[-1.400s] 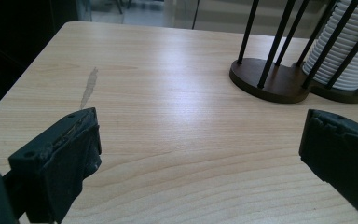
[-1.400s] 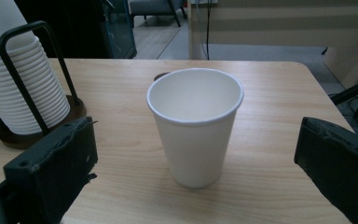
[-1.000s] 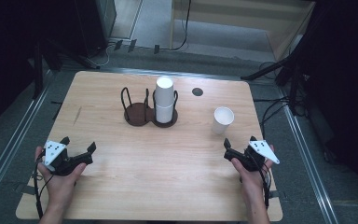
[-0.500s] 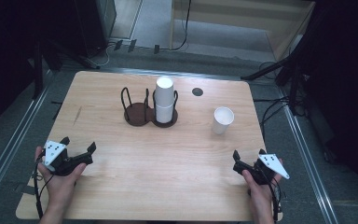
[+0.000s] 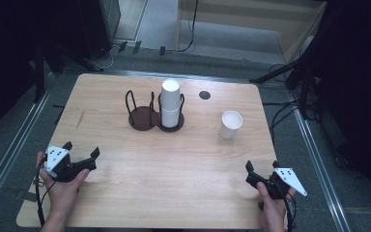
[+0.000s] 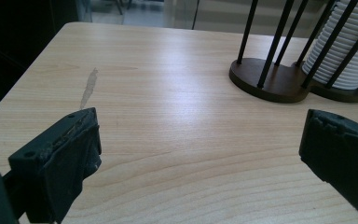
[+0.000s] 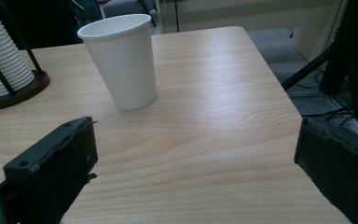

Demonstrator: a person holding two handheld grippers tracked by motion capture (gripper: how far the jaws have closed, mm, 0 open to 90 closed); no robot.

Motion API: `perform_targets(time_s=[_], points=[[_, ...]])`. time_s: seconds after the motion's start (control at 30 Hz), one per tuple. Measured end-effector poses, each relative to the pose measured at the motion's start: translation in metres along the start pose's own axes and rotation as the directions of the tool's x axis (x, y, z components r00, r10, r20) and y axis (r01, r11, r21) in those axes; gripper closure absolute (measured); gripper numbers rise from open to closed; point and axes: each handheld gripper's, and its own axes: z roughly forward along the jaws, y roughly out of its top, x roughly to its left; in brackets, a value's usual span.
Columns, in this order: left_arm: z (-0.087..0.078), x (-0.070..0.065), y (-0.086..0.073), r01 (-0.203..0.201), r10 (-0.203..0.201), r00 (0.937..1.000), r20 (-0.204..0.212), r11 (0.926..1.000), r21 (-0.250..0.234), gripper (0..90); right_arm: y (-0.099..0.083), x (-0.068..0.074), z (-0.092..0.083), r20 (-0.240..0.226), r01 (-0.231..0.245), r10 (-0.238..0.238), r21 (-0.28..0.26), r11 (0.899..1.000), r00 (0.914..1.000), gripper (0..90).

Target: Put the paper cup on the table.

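One paper cup (image 5: 231,124) is set upright, right of centre in the high view, apart from the stack of cups (image 5: 170,103) in the holder (image 5: 143,119). Both the left gripper (image 5: 81,155) and right gripper (image 5: 261,169) are held wide open, empty, near the bottom corners; seemingly nothing further is begun

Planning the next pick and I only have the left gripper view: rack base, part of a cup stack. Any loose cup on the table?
Observer: Yes. One white paper cup stands upright, mouth up, to the right of the cup rack and apart from it.
Operator: Right claw near it?
Observer: No. The right claw is open and empty near the table's front edge, with the cup ahead of it.
Operator: How high is the stack?
Observer: The cup stack rises above the rack's rods, closed end up.
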Motion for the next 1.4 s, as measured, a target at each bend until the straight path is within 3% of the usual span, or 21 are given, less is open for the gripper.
perform_targets(time_s=[0.27,0.53,0.73,1.4], points=[[0.0,0.0,0.0,0.0,0.0,1.0,0.003,1.0,0.002,0.0,-0.004,-0.011,-0.013,0.011,0.029,-0.029,-0.004,1.0,0.9995,0.0],[0.0,0.0,0.0,-0.001,0.001,1.0,0.004,1.0,0.001,0.0,-0.008,-0.009,-0.013,0.027,0.072,-0.073,0.01,0.997,0.997,0.0],[0.0,0.0,0.0,0.002,-0.002,1.0,0.005,1.0,0.002,0.0,-0.008,-0.01,-0.013,0.029,0.052,-0.052,0.005,0.999,0.9982,0.0],[0.001,0.0,0.0,0.012,-0.012,0.9999,0.004,0.9999,0.008,0.0,-0.008,-0.01,-0.012,0.043,0.047,-0.048,0.019,0.999,0.9979,0.0]])
